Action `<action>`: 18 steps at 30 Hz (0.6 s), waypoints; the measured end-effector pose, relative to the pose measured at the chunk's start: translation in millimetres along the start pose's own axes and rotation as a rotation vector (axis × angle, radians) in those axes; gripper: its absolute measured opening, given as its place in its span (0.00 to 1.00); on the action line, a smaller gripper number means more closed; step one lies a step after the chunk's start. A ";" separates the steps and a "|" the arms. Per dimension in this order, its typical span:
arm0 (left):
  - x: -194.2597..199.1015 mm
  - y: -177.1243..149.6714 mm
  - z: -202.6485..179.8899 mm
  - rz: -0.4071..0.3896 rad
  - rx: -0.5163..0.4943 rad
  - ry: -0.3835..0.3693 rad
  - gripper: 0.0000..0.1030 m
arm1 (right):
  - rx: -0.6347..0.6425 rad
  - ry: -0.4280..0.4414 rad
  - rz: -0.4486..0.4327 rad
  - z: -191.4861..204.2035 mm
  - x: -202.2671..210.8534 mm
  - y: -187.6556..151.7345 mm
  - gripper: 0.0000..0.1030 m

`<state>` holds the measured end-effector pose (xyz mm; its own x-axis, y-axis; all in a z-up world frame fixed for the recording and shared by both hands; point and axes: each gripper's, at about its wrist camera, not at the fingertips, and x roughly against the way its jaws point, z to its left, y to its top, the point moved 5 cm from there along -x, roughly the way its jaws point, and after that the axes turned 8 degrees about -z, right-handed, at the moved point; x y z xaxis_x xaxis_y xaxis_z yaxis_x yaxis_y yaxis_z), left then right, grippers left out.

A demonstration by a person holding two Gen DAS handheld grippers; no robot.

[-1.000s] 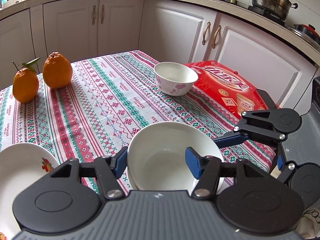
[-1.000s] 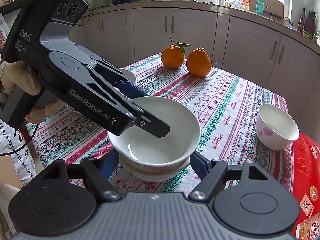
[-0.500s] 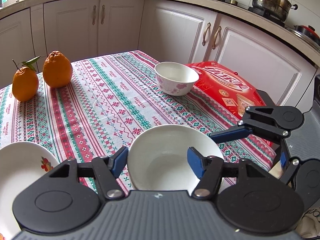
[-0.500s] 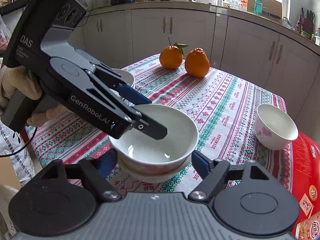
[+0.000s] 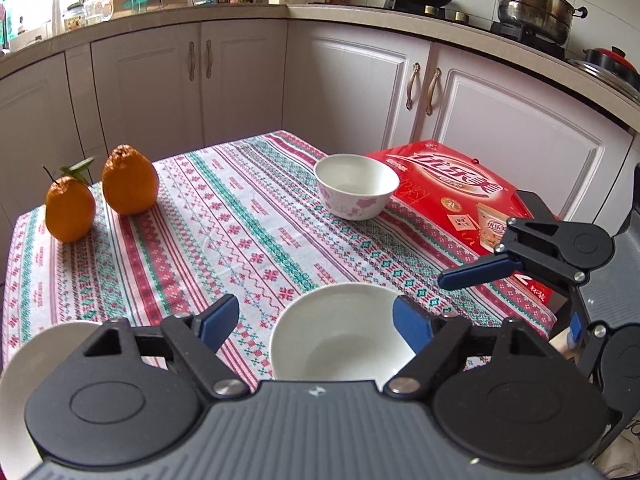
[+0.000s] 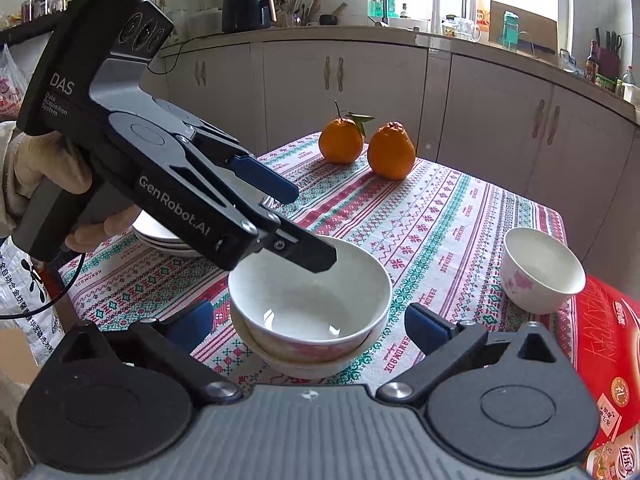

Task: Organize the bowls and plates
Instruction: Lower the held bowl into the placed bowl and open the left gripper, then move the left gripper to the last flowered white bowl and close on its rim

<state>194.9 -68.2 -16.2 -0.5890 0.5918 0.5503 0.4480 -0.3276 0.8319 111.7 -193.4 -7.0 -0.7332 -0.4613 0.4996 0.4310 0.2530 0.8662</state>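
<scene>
On the patterned tabletop (image 5: pixel 240 220), seen from the left wrist, a white bowl (image 5: pixel 340 336) sits just ahead of the left tool (image 5: pixel 316 320), whose blue-padded fingers stand wide apart with nothing clamped; the right-hand pad overlaps the bowl's rim in this view, though contact cannot be judged. Farther back a small pink-flowered bowl (image 5: pixel 356 186) rests against the edge of a red box (image 5: pixel 460 200). Two oranges (image 5: pixel 100 196) stand together at the far left, and a white plate (image 5: pixel 24 360) shows at the near left edge. The right tool (image 5: pixel 508 272) reaches in from the right.

From the right wrist, the white bowl (image 6: pixel 310 300) is nested in another bowl (image 6: pixel 304 364) beneath it, between the spread fingers of the right tool (image 6: pixel 308 324), which hold nothing. The left tool (image 6: pixel 296 224), held in a gloved hand (image 6: pixel 48 172), hangs tilted over the stack, its lower finger tip above the bowl's inside and its fingers apart. Behind it lies a stack of plates (image 6: pixel 160 236). The flowered bowl (image 6: pixel 540 270) stands at the right beside the red box (image 6: pixel 600 340), and the oranges (image 6: pixel 368 148) sit at the far edge.
</scene>
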 end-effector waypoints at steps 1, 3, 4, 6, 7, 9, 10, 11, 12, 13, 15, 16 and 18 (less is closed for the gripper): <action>1.8 2.5 0.4 -0.004 -0.004 0.005 0.82 | -0.001 0.002 -0.006 0.2 1.3 0.7 1.00; 4.1 6.9 1.0 -0.015 -0.011 0.016 0.84 | -0.006 0.018 -0.020 2.8 3.6 2.7 1.00; 4.8 8.8 1.0 -0.019 -0.013 0.019 0.85 | -0.008 0.029 -0.026 4.6 3.5 3.6 1.00; 5.3 11.6 0.8 -0.024 -0.013 0.023 0.85 | -0.015 0.060 -0.028 9.8 1.9 3.0 1.00; 5.3 12.4 0.3 -0.025 -0.014 0.025 0.85 | -0.016 0.077 -0.025 12.9 0.3 1.4 1.00; 5.3 13.1 -1.2 -0.025 -0.017 0.027 0.85 | -0.011 0.099 -0.010 19.1 -3.5 -3.5 1.00; 5.3 12.9 -1.9 -0.024 -0.019 0.026 0.85 | 0.001 0.095 -0.013 21.3 -4.0 -5.5 1.00; 5.0 12.7 -2.5 -0.021 -0.021 0.025 0.85 | 0.017 0.089 -0.016 23.6 -3.9 -6.8 1.00; 4.6 12.6 -2.9 -0.018 -0.024 0.026 0.85 | 0.026 0.085 -0.015 25.2 -3.2 -7.6 1.00; 4.0 12.7 -3.3 -0.016 -0.026 0.025 0.85 | 0.023 0.084 -0.012 25.0 -2.4 -7.5 1.00; 2.7 13.6 -3.6 -0.012 -0.033 0.023 0.85 | 0.005 0.094 -0.013 21.7 0.5 -6.6 1.00; 1.7 14.6 -4.0 -0.011 -0.036 0.023 0.85 | 0.003 0.088 -0.015 19.1 2.5 -6.2 1.00; -2.5 17.7 -5.5 -0.008 -0.042 0.018 0.85 | 0.006 0.058 -0.017 10.0 5.5 -5.9 1.00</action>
<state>200.6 -79.6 -2.4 -0.6044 0.5817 0.5444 0.4148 -0.3536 0.8384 99.8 -188.9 -9.2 -0.7086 -0.5145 0.4829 0.4151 0.2495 0.8749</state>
